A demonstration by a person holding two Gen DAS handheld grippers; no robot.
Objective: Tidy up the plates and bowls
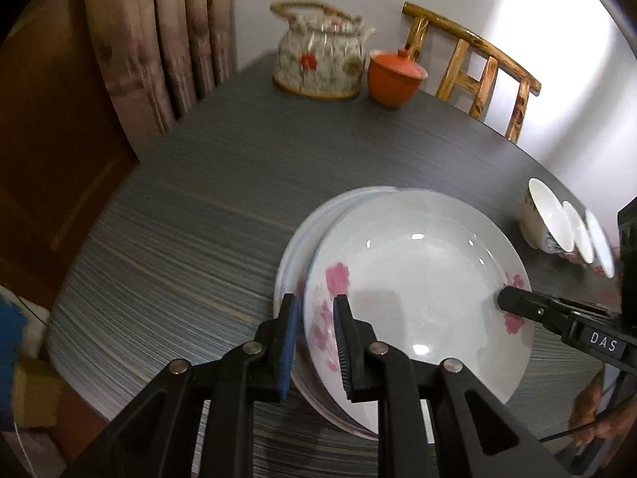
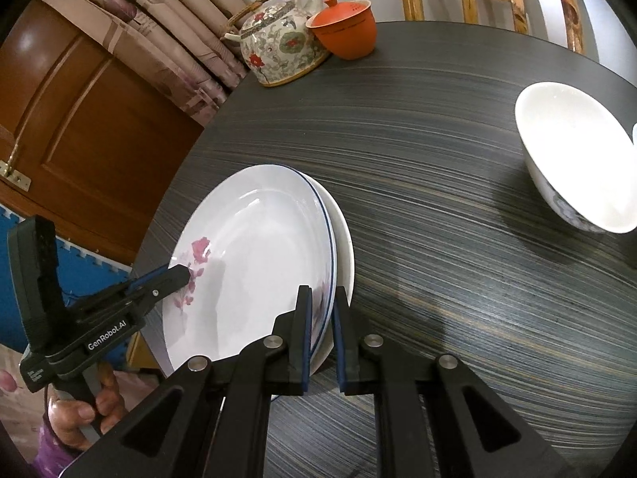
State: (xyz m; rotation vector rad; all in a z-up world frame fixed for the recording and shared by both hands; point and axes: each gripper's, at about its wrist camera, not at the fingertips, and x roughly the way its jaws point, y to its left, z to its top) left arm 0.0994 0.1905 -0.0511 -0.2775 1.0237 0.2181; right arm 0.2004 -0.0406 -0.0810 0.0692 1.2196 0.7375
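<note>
A white plate with pink flowers and a thin blue rim line [image 1: 418,279] [image 2: 254,247] lies on top of two other white plates [image 1: 290,255] [image 2: 347,255], shifted a little off them. My left gripper [image 1: 314,302] [image 2: 183,273] is shut on its near rim, over the flower print. From the opposite side my right gripper [image 2: 321,290] [image 1: 503,298] is shut on the same plate's rim. I cannot tell whether the top plate is raised off the others. Several white bowls with dark flower patterns [image 1: 549,219] [image 2: 577,159] stand apart from the plates, further along the table.
On the dark streaked round table [image 1: 239,183] [image 2: 438,199], a flowered teapot [image 1: 318,59] [image 2: 278,44] and an orange lidded cup [image 1: 392,75] [image 2: 346,30] stand at the far edge. A wooden chair [image 1: 477,67], curtains [image 1: 159,40] and a brown door [image 2: 79,119] lie beyond. A hand [image 2: 79,410] holds the left gripper.
</note>
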